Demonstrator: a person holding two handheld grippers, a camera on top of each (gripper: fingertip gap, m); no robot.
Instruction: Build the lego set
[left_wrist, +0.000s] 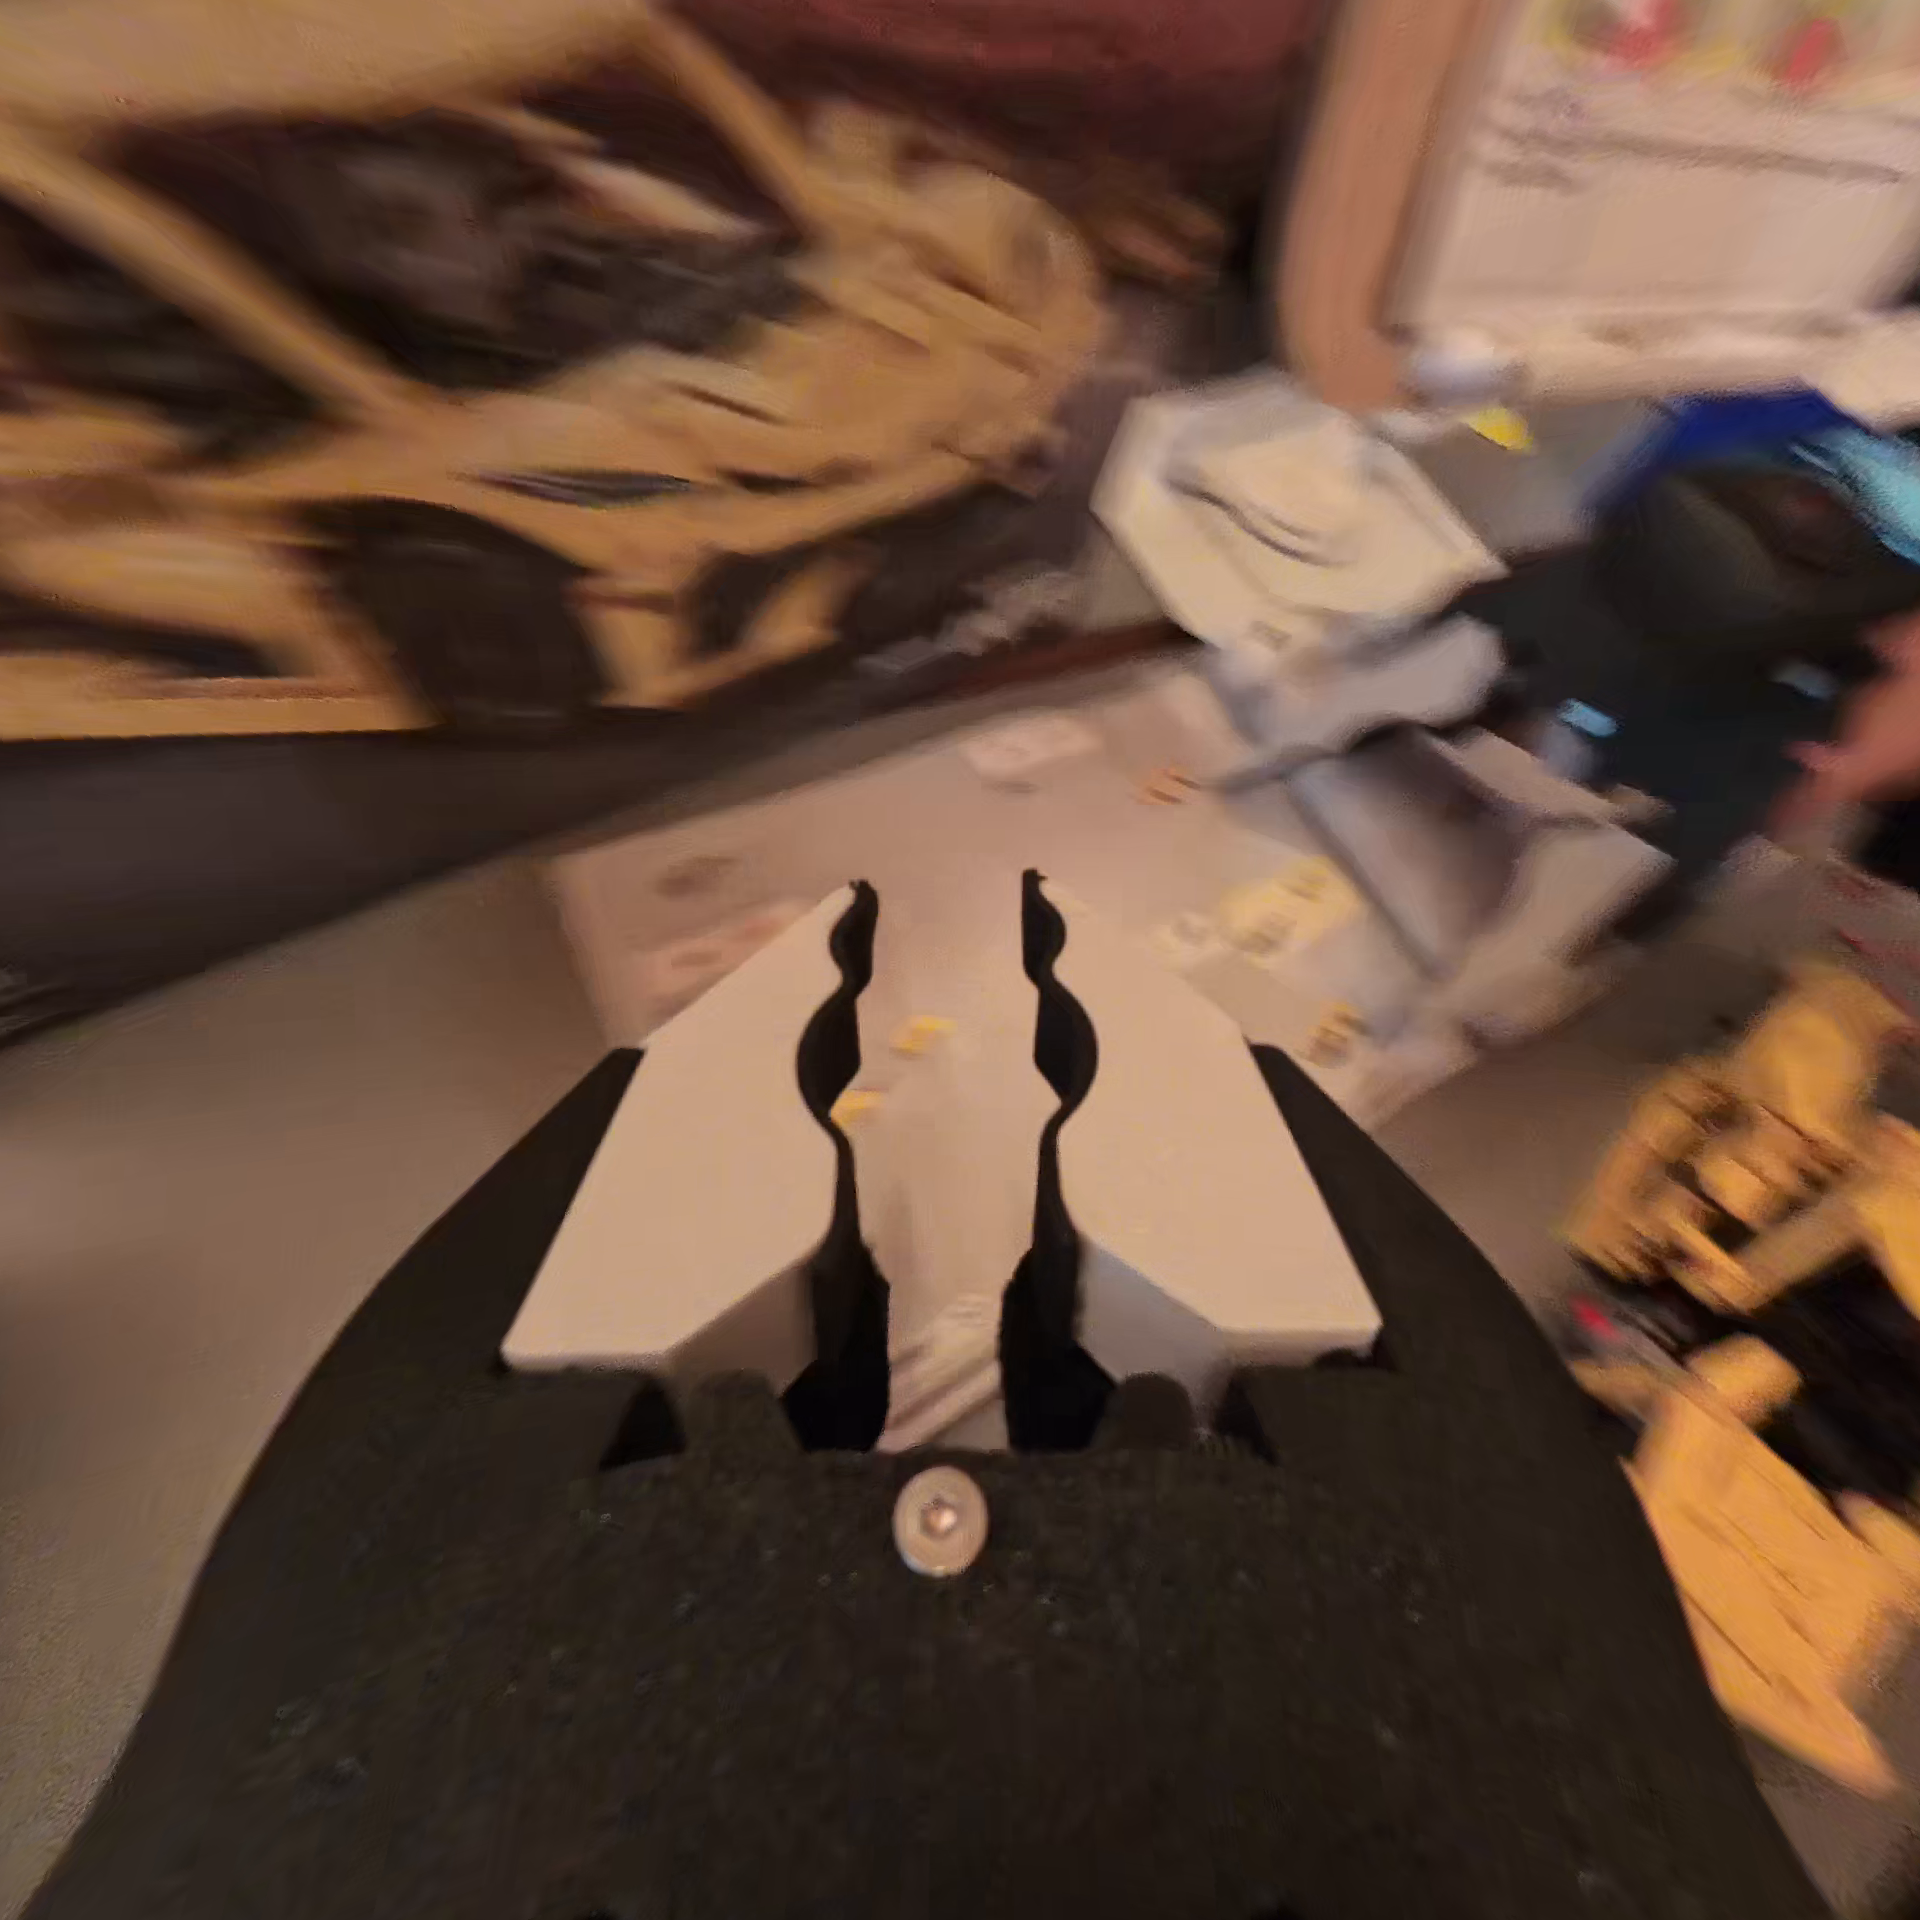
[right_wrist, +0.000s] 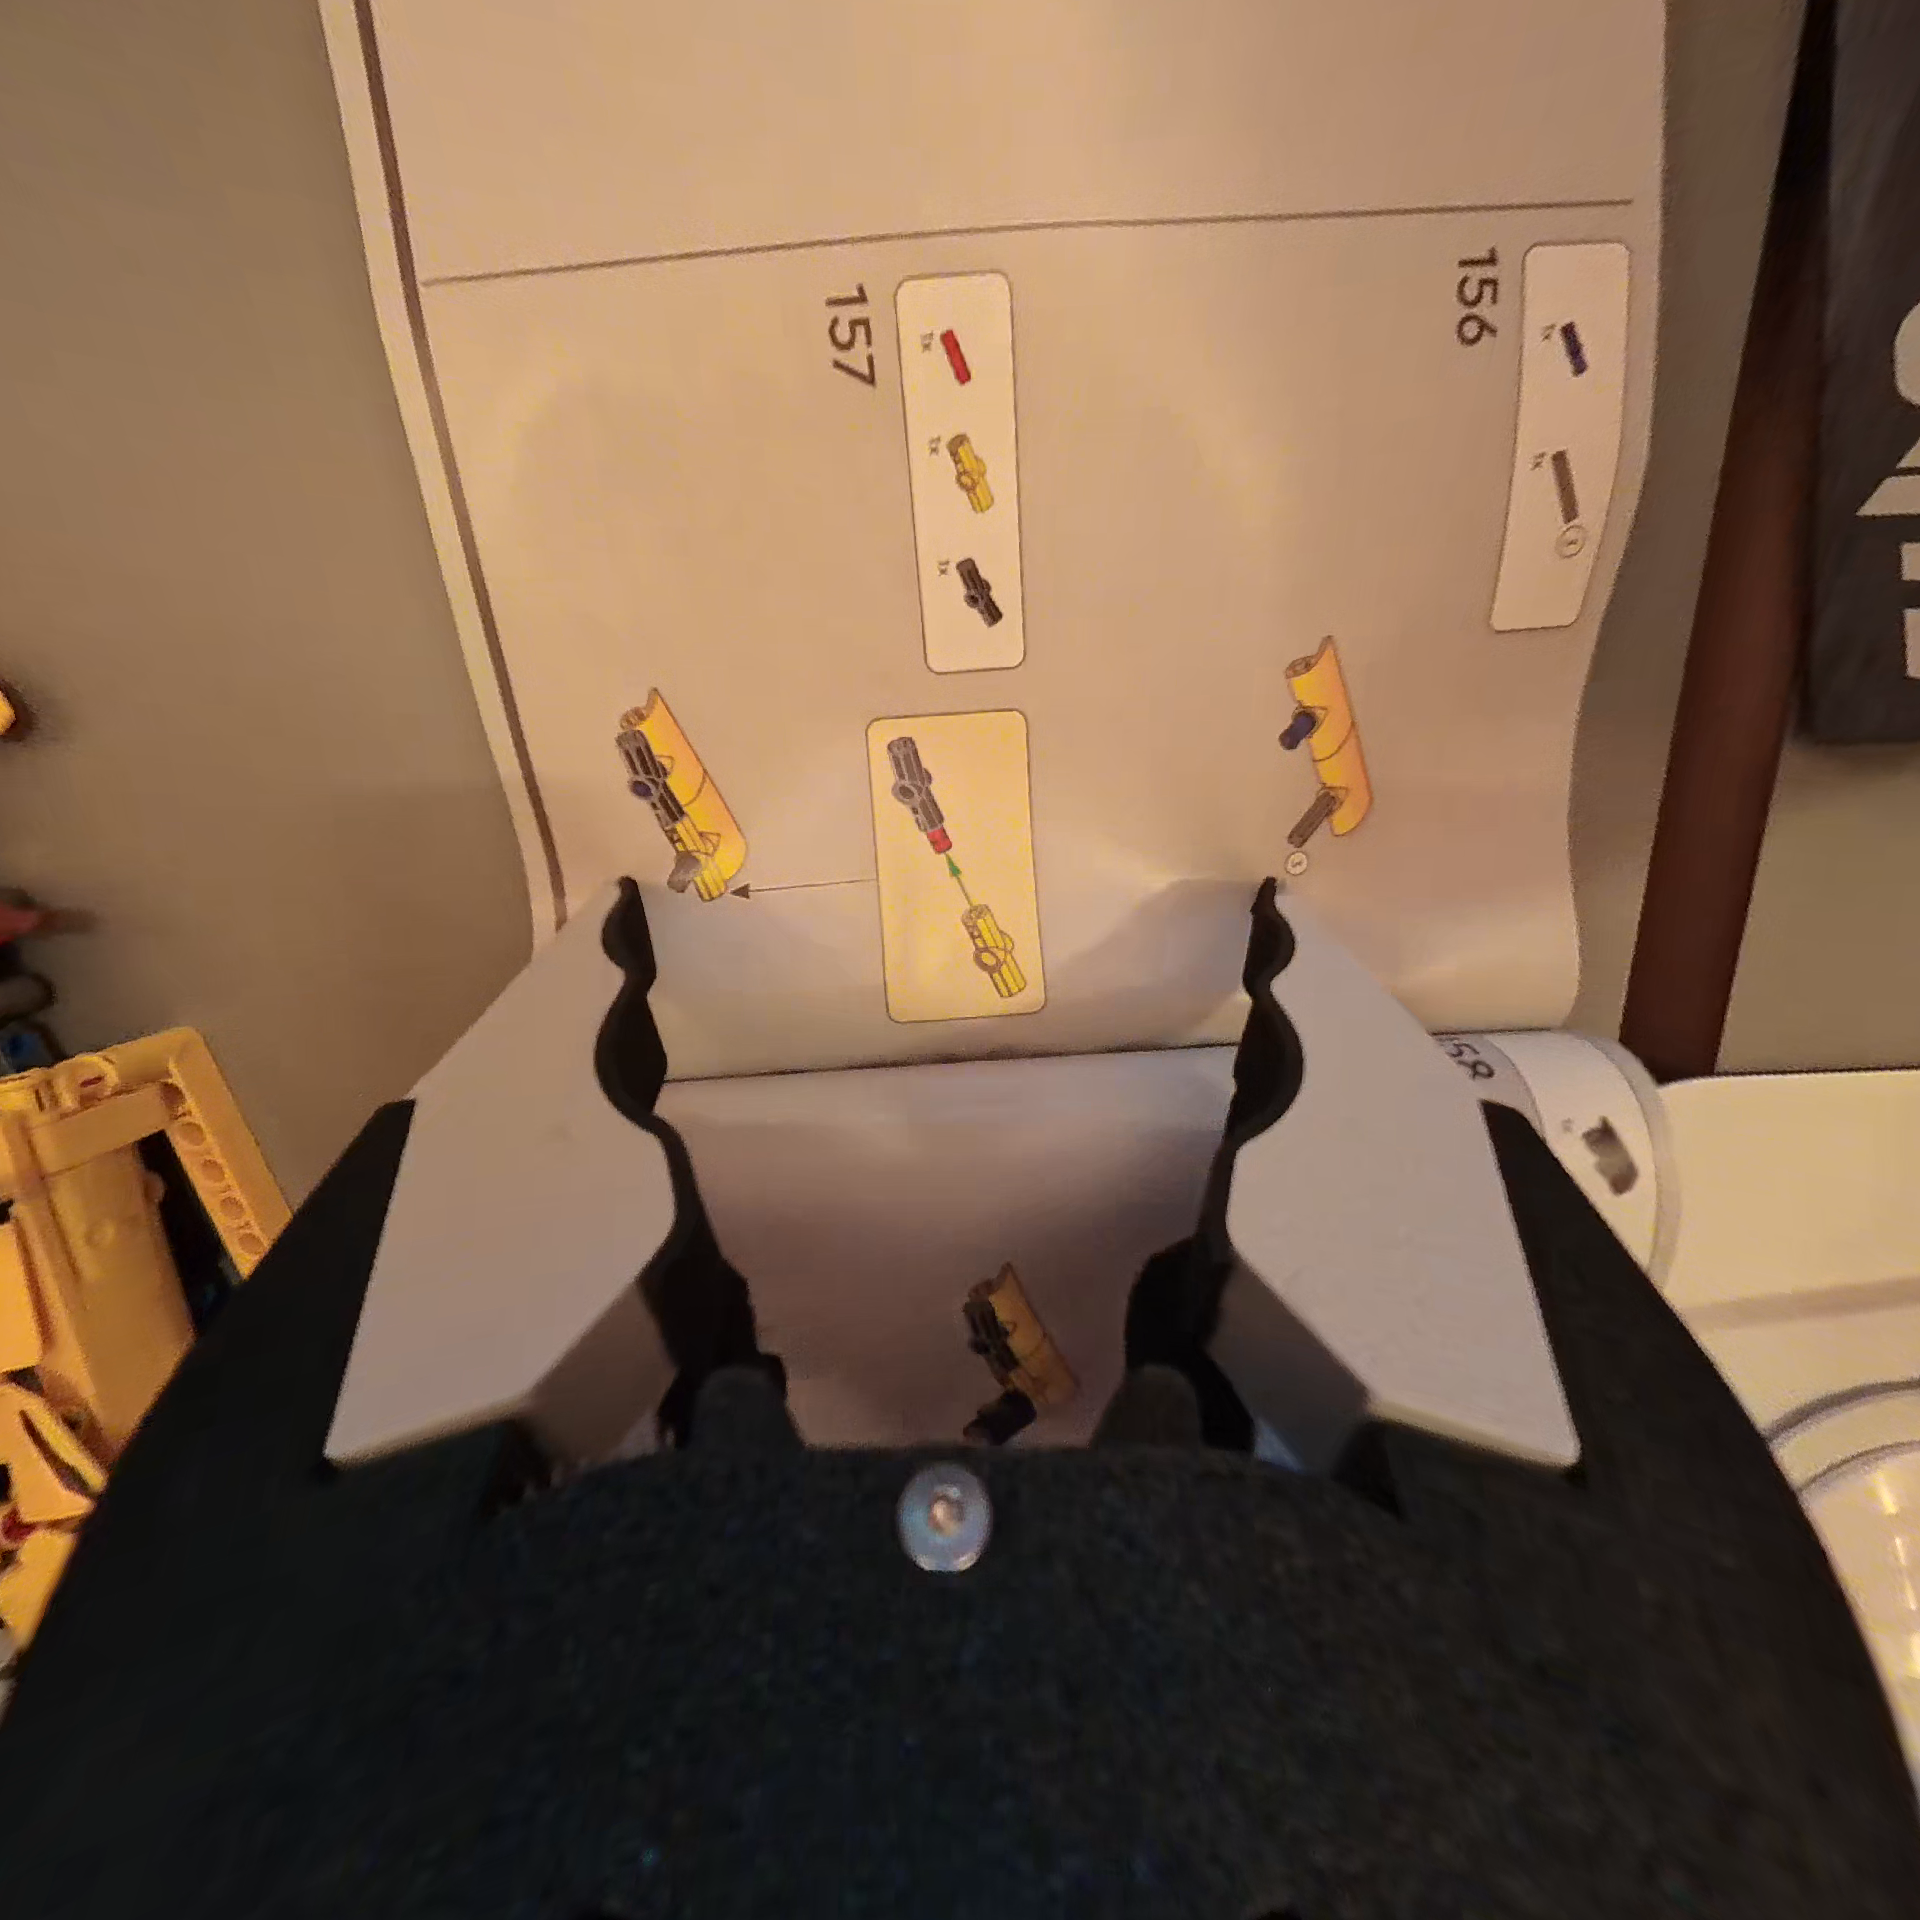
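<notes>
Yellow and black smear across the left wrist view, where motion blur hides most detail: your left gripper (left_wrist: 943, 883) hangs over a grey table (left_wrist: 312, 1091) with a narrow gap between its white fingers (left_wrist: 717, 1164) and nothing in it. The open instruction booklet (left_wrist: 1039, 935) lies just past the tips. At the right edge sits the yellow lego model (left_wrist: 1745, 1174), too blurred to tell its long axis or which way it points. A box with a large yellow car picture (left_wrist: 520, 416) fills the upper left. Your right gripper (left_wrist: 1704, 665) shows far right, its fingers unreadable.

In the sharp right wrist view, your right gripper (right_wrist: 945, 888) spreads wide and empty above the booklet (right_wrist: 1143, 520), whose pages bulge upward. The lego model (right_wrist: 94, 1216) pokes in at the lower left, its holed yellow beam (right_wrist: 223, 1153) running diagonally away from the camera. A white tray (right_wrist: 1787, 1195) lies right.
</notes>
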